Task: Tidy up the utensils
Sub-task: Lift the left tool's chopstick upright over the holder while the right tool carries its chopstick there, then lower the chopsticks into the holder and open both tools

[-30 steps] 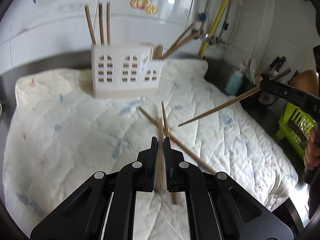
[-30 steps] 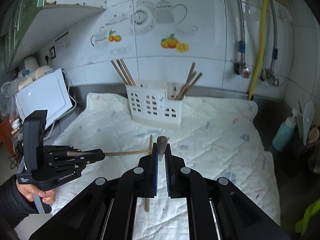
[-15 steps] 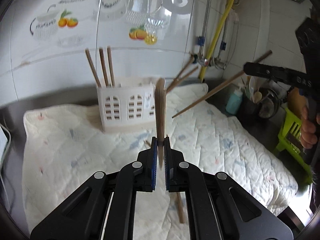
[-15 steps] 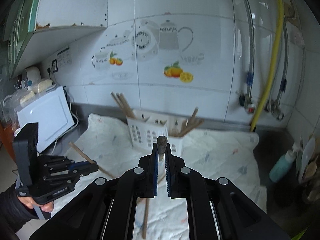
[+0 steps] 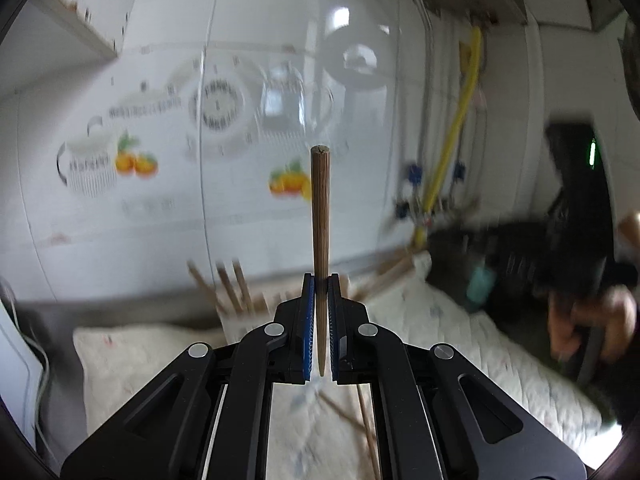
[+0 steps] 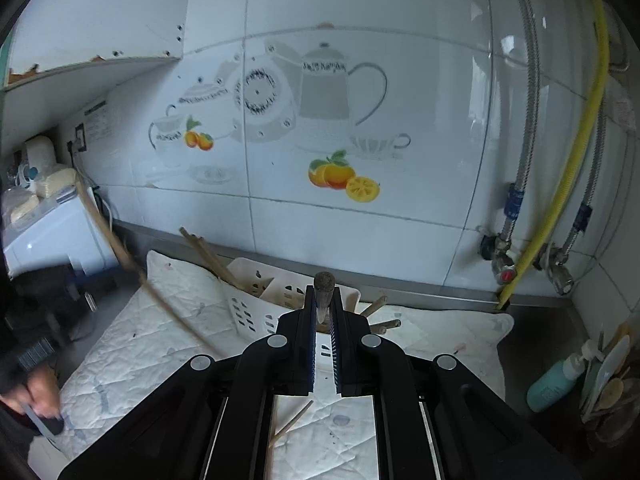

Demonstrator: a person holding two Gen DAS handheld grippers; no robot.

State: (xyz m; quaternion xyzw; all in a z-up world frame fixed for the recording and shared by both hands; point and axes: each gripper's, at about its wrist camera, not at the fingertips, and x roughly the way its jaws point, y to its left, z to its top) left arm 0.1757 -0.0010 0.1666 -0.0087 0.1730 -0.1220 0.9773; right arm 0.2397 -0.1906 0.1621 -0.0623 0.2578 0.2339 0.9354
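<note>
A steel counter [image 6: 532,324] runs along the foot of the tiled wall. Most of it is covered by a white quilted cloth [image 6: 152,344] with faint coloured marks. On the far part of the cloth, near the wall, stands a white utensil caddy [image 6: 256,300] with arched cut-outs — brown chopsticks lean out of it to the left and to the right. Loose chopsticks [image 6: 290,424] lie flat on the near part of the cloth. At the right, off the cloth, a teal bottle [image 6: 554,380] stands on the counter — just beside it a holder of spoons [image 6: 612,396]
</note>
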